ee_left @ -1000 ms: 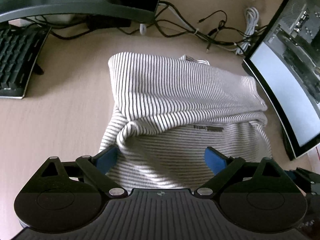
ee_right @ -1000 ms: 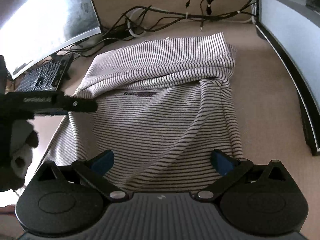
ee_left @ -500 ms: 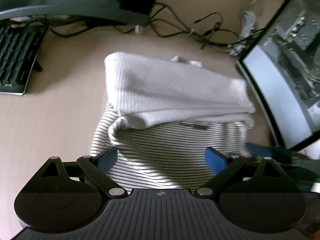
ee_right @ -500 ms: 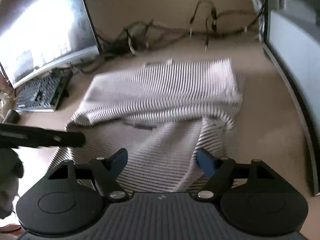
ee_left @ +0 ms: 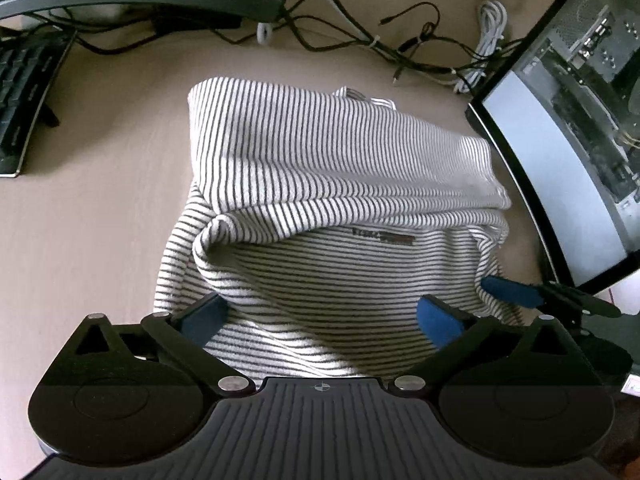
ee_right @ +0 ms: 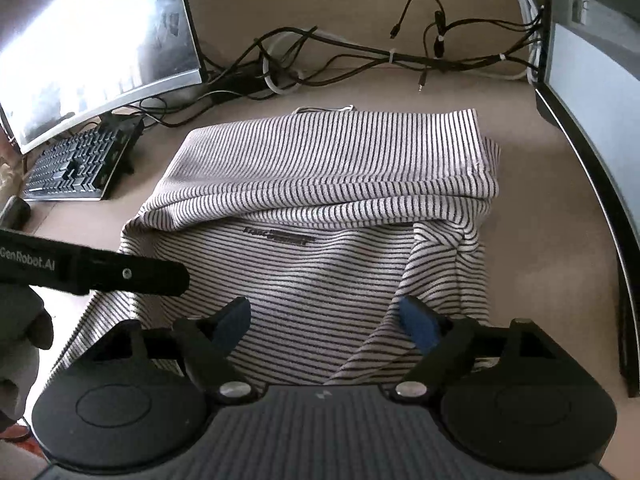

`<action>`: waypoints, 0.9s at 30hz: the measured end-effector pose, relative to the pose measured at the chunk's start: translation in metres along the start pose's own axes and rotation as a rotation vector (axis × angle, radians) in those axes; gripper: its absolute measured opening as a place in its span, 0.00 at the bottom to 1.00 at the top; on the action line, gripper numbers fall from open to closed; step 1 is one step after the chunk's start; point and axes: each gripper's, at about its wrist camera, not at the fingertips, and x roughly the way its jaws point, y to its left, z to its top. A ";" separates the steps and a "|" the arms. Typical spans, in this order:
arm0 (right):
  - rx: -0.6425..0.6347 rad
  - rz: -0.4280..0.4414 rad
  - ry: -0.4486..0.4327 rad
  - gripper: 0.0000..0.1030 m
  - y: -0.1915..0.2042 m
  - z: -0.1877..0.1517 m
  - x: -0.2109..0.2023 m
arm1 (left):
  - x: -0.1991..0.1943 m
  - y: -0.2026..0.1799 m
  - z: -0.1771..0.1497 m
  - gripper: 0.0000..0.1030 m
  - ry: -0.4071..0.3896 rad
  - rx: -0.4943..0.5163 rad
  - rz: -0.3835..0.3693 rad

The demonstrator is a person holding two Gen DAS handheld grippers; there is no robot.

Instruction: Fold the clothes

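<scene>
A white shirt with thin dark stripes (ee_left: pixel 340 168) lies on the beige desk, its far half folded back over the near half. My left gripper (ee_left: pixel 320 316) hangs low over the shirt's near left part. Its jaws are opening wide, with cloth under them and nothing pinched. My right gripper (ee_right: pixel 325 322) sits over the near right part of the shirt (ee_right: pixel 328 168). Its jaws are also opening, and the blue pads are clear of the fabric. In the left wrist view, a right fingertip (ee_left: pixel 510 292) shows at the shirt's right edge. In the right wrist view, a black left finger (ee_right: pixel 120 276) crosses the left side.
Curved monitors flank the shirt, one on the right (ee_left: pixel 560 160) and one at the back left (ee_right: pixel 88 40). A black keyboard (ee_right: pixel 76 164) lies at the left. Tangled cables (ee_right: pixel 360 56) run along the back of the desk. A gloved hand (ee_right: pixel 24 340) shows at the left edge.
The right gripper's jaws stand narrower than a second ago, and its blue finger has come into the left wrist view. The shirt's fold looks the same.
</scene>
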 end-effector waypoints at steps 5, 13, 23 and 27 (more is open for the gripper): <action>-0.039 -0.020 -0.016 0.84 0.005 0.000 0.006 | -0.001 0.008 0.002 1.00 -0.031 -0.005 -0.014; -0.044 -0.055 0.009 0.85 0.005 -0.005 -0.001 | -0.001 0.015 0.005 1.00 -0.063 0.001 -0.010; 0.094 -0.163 -0.111 0.78 -0.043 0.033 -0.025 | -0.005 0.004 -0.003 1.00 -0.033 0.016 0.041; 0.111 -0.220 -0.163 0.74 -0.058 0.053 -0.007 | -0.005 -0.001 -0.008 1.00 -0.016 0.034 0.072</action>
